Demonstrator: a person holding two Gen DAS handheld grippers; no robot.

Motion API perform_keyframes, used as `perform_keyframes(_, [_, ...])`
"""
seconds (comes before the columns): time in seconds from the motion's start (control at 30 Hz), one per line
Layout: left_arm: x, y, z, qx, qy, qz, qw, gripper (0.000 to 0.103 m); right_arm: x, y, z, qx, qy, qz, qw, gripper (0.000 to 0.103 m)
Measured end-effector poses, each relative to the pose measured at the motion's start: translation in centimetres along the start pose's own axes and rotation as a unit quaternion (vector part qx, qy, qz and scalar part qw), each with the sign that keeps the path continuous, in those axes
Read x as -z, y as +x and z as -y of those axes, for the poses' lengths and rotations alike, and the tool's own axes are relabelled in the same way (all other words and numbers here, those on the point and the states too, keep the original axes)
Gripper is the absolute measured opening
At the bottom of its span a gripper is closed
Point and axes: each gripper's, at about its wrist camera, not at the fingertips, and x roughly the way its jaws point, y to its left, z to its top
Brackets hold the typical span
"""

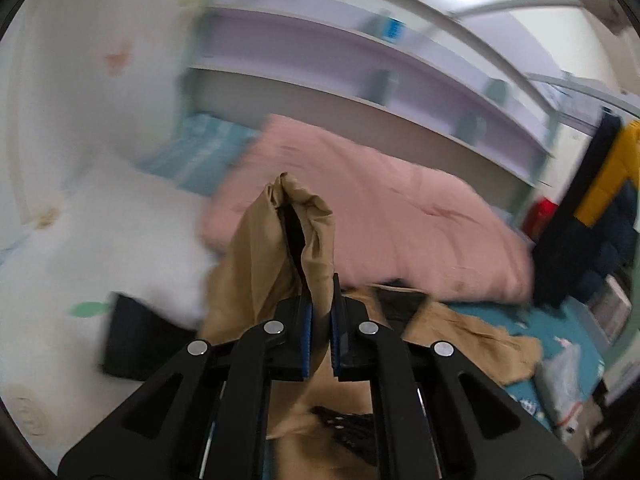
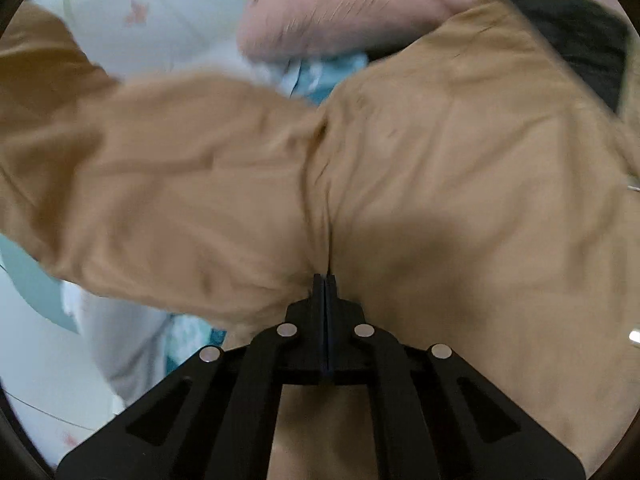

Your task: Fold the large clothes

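While both tongs pinch it, the tan coat [image 2: 420,168] hangs between left tongs [image 1: 322,292] and right tongs [image 2: 325,280].

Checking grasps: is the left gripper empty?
No: the left gripper is clamped on a fold of the tan garment.

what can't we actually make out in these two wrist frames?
- Left wrist: the tan garment below the left gripper is hidden by the gripper's frame.
- Left wrist: shelves motion-blurred; contents unreadable.
- Left wrist: dark item on the white bedding is blurred; cannot tell what it is.
- Right wrist: garment fills the view, hems cut off, so garment type and fold progress unclear.
- Right wrist: right gripper pinches cloth; layer count hidden.
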Motion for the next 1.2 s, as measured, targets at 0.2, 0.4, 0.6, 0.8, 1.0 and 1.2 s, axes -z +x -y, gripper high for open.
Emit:
perform_keyframes(0.2, [1.1, 6.8, 9.4, 0.069, 0.031, -0.033, 0.9966, 0.007, 1.5, -11.3, 6.6, 0.060, 0.026, 0.062, 0.996, 0.001])
perform_keyframes(0.4, [4.7, 15.8, 18.1, 0.119, 0.034, -0.107, 0.9866, 0.007, 4.6, -21.3, 13.3, 0.158, 0.051, 0.110, 0.980, 0.001])
perform_keyframes(0.6, [11.4, 24.5, 24.5, 0.113, 0.056, -0.211, 0.9693, 0.007, 7.6, -29.6, 21.2, 0.260, 0.114, 0.155, 0.946, 0.004])
perform_keyframes(0.8, [16.9, 29.3, 25.7, 0.077, 0.084, -0.291, 0.9500, 0.008, 8.8, -34.9, 27.5, 0.299, 0.173, 0.187, 0.920, 0.004])
perform_keyframes(1.0, [18.4, 30.6, 26.8, 0.093, 0.077, -0.319, 0.9398, 0.060, 8.2, -38.5, 31.6, 0.315, 0.204, 0.210, 0.903, 0.005])
perform_keyframes(1.2, [16.4, 27.9, 29.2, 0.124, 0.093, -0.260, 0.9531, 0.076, 5.7, -39.4, 35.7, 0.328, 0.230, 0.206, 0.893, 0.012])
